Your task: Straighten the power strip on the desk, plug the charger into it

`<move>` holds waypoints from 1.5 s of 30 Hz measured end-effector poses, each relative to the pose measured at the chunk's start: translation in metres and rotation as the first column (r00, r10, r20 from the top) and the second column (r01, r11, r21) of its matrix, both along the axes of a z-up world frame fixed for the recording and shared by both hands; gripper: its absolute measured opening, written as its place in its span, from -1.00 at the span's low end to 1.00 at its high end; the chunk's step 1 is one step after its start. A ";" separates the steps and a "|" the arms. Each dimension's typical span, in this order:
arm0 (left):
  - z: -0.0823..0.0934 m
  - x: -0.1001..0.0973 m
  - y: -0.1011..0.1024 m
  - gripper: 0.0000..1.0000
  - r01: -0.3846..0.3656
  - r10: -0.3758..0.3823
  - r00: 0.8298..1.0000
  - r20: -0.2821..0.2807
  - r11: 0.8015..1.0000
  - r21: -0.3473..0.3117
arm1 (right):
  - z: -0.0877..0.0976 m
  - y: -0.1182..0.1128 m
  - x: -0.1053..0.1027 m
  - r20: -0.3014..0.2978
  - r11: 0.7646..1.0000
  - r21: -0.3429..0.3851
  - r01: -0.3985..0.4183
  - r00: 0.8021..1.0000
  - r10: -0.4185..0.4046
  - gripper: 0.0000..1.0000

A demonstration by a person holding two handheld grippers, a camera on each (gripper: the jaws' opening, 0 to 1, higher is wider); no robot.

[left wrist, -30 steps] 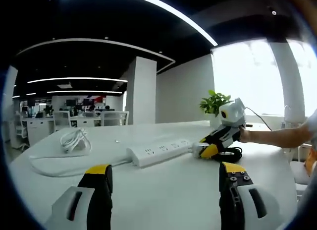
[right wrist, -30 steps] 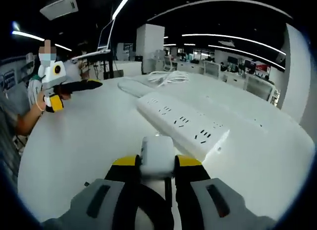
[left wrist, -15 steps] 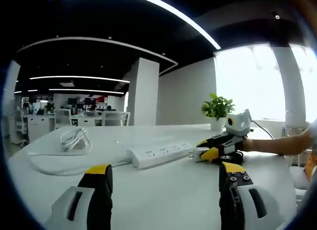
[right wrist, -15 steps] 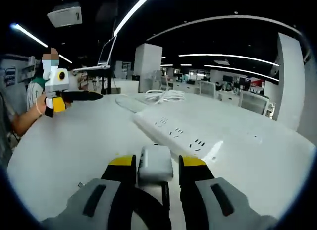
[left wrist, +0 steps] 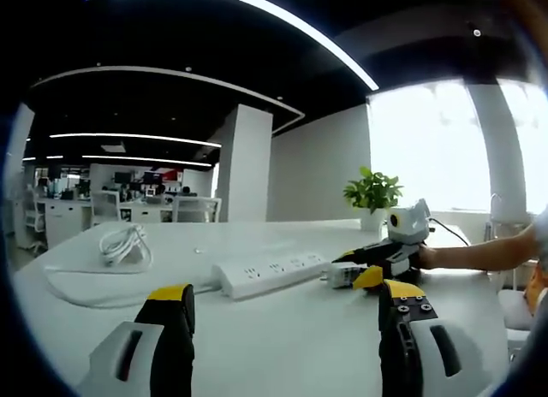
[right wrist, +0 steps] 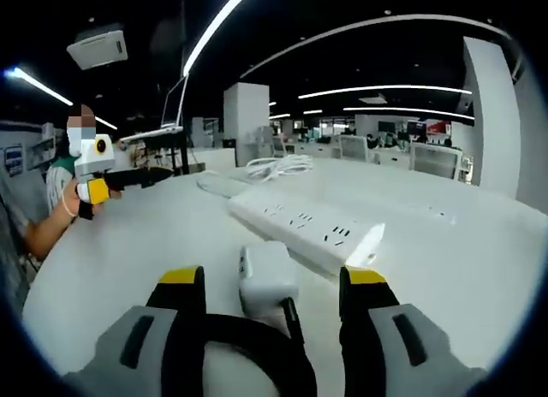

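**Charger lying free between the right jaws, beside the strip**

Left gripper view: The left gripper (left wrist: 284,305) is seen with its two yellow-tipped jaws spread wide and nothing held between them; it is kept low over the white desk (left wrist: 282,346). The strip (left wrist: 272,274) is laid on the desk further off, running from lower left to upper right, its sockets facing up. Its cord (left wrist: 125,244) is coiled near the desk's left part. The right gripper (left wrist: 370,265) is seen at the right end of the strip, held in a hand (left wrist: 425,257), with the charger (left wrist: 339,275) between its yellow tips, just beside the strip's end. Whether the charger is touched by those tips cannot be told from here. A plant (left wrist: 372,192) is stood behind, near the window.

Right gripper view: The right gripper (right wrist: 272,287) is shown with its jaws parted, a clear gap left on each side of the charger (right wrist: 267,277), which is not gripped. The charger is seen near the strip's (right wrist: 304,228) near end, apart from it, with its black cable (right wrist: 248,350) looped towards the camera between the jaws. The cord (right wrist: 281,164) is seen beyond the strip. The left gripper (right wrist: 98,174) is held at the left by a person (right wrist: 43,209), well apart from the strip.
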State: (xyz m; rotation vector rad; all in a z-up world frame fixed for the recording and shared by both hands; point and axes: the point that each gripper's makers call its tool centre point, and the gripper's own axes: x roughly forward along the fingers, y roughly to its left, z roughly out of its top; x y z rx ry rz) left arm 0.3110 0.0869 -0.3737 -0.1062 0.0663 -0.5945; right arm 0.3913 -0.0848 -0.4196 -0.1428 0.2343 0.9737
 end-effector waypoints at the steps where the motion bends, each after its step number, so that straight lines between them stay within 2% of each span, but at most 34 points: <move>1: 0.000 0.000 0.001 0.81 -0.002 0.002 1.000 0.000 1.000 -0.002 | -0.001 0.000 0.001 -0.004 1.000 0.001 0.010 1.000 -0.010 0.01; 5: -0.002 0.001 0.003 0.81 -0.010 0.010 1.000 -0.005 1.000 -0.011 | -0.002 -0.001 0.004 0.010 1.000 -0.015 0.010 1.000 -0.010 -0.47; 14: -0.006 0.000 0.003 0.81 -0.007 0.007 1.000 -0.016 1.000 -0.001 | -0.003 0.001 0.009 0.029 1.000 -0.023 0.018 0.999 -0.018 -0.46; 16: -0.006 0.000 0.002 0.81 -0.003 0.003 1.000 -0.015 1.000 0.004 | -0.003 -0.006 0.015 0.035 0.996 -0.032 0.087 0.996 -0.086 -0.32; 18: -0.006 0.000 0.001 0.81 -0.002 0.002 1.000 -0.015 1.000 0.005 | -0.003 -0.008 0.016 0.038 0.996 -0.025 0.086 0.996 -0.085 -0.16; 20: -0.006 0.001 0.001 0.81 -0.003 0.003 1.000 -0.017 1.000 0.005 | -0.008 -0.010 0.014 -0.040 0.995 -0.008 0.101 0.994 -0.102 -0.13; 25: -0.003 0.002 -0.001 0.81 -0.002 0.002 1.000 -0.012 1.000 0.004 | -0.008 -0.008 0.012 -0.045 0.994 -0.005 0.108 0.993 -0.108 -0.11; 30: -0.002 0.002 -0.003 0.81 0.004 -0.004 1.000 -0.012 1.000 0.009 | -0.008 -0.005 0.010 -0.054 0.995 0.001 0.103 0.993 -0.103 -0.23; 32: -0.002 0.002 -0.004 0.81 0.006 -0.006 1.000 -0.012 1.000 0.010 | -0.007 0.000 0.003 -0.069 0.998 0.019 0.060 0.996 -0.058 -0.42; 45: -0.002 0.002 -0.002 0.81 0.002 -0.002 1.000 -0.016 1.000 0.005 | -0.006 -0.001 0.004 -0.075 0.999 -0.013 0.045 0.996 -0.046 -0.49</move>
